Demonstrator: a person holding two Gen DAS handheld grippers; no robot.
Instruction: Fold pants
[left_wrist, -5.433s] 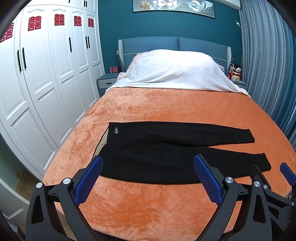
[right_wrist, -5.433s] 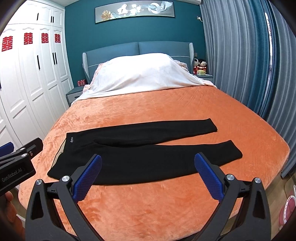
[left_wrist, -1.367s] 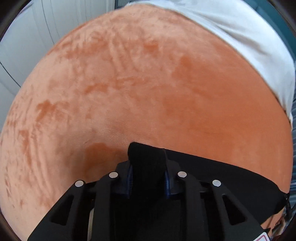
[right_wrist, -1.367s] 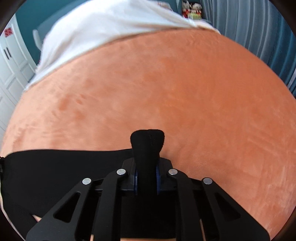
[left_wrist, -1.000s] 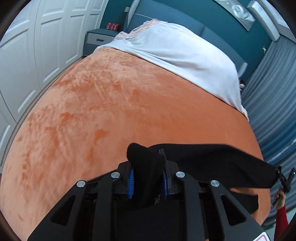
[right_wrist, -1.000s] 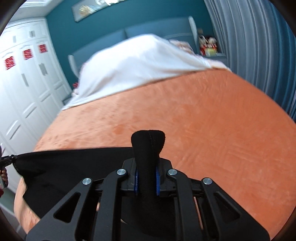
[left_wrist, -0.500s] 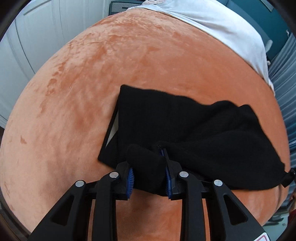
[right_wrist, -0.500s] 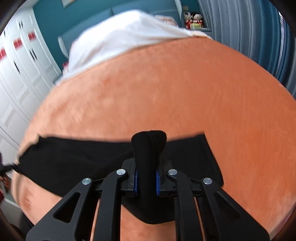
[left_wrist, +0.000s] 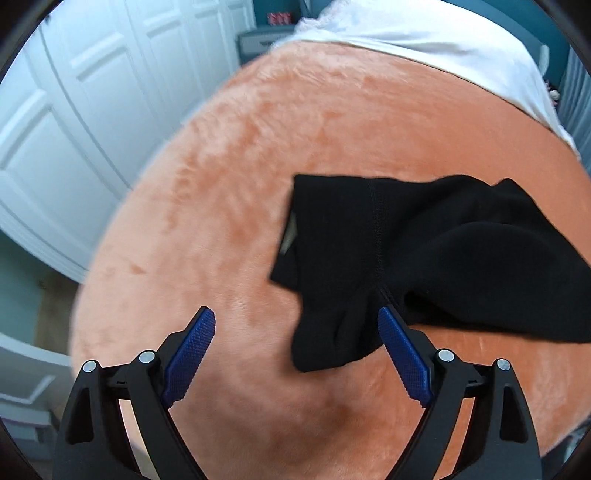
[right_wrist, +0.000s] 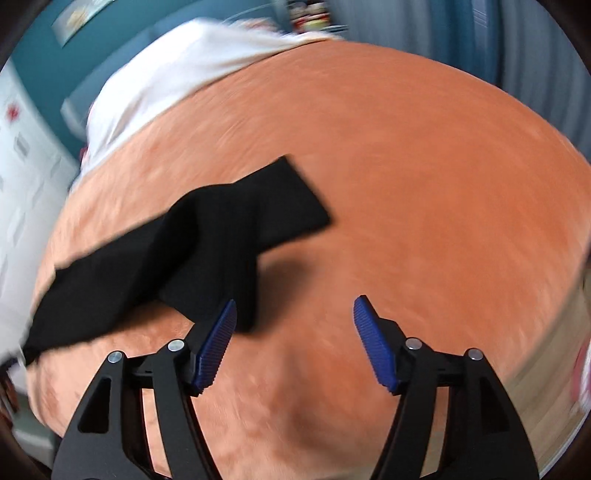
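Note:
The black pants lie in a loose, rumpled fold on the orange blanket. In the left wrist view their waistband end faces left, and a corner of cloth hangs down between my fingers. My left gripper is open and holds nothing. In the right wrist view the pants stretch from the left edge to the middle, one leg end lying flat. My right gripper is open and empty just right of the cloth; its left pad sits at the cloth's near edge.
A white sheet covers the pillows at the head of the bed. White wardrobe doors stand along the left side, grey curtains on the right. The bed's near edge drops off at the lower right.
Both grippers were shut on the pants half a second ago; now both are open and have drawn back. The pants have dropped onto the blanket in a loose fold.

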